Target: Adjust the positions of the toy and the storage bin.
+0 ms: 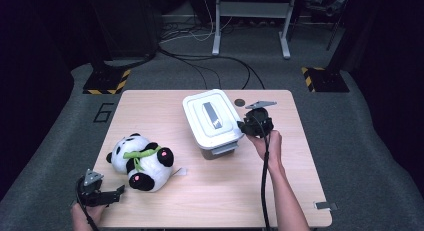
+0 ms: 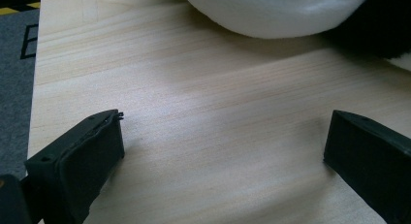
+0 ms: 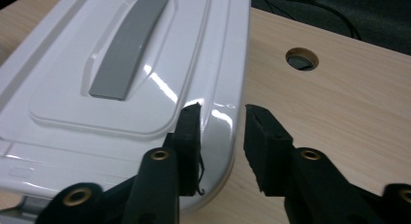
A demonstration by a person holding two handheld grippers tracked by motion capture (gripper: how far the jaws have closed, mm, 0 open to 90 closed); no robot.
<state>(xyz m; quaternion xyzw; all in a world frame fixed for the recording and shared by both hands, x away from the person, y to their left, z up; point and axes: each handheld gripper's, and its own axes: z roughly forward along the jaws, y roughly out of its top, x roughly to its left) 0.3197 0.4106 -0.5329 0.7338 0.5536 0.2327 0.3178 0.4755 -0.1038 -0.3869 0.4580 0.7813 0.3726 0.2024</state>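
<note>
The white lidded box (image 1: 214, 122) stands mid-desk (image 1: 225, 191), its long axis running away from the person. The right tool (image 3: 220, 120) straddles the lid's right rim, one jaw on top, the other outside, nearly clenched on that edge. The left tool (image 2: 218, 141) rests released near the plush panda (image 1: 140, 162), well apart from the box, so the right hand is nearer.

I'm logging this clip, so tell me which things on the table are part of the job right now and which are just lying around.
In the job:
- white lidded box, its lid edge between the right gripper jaws
- right gripper

Lying about:
- plush panda, near the open left gripper
- round hole in the table
</note>
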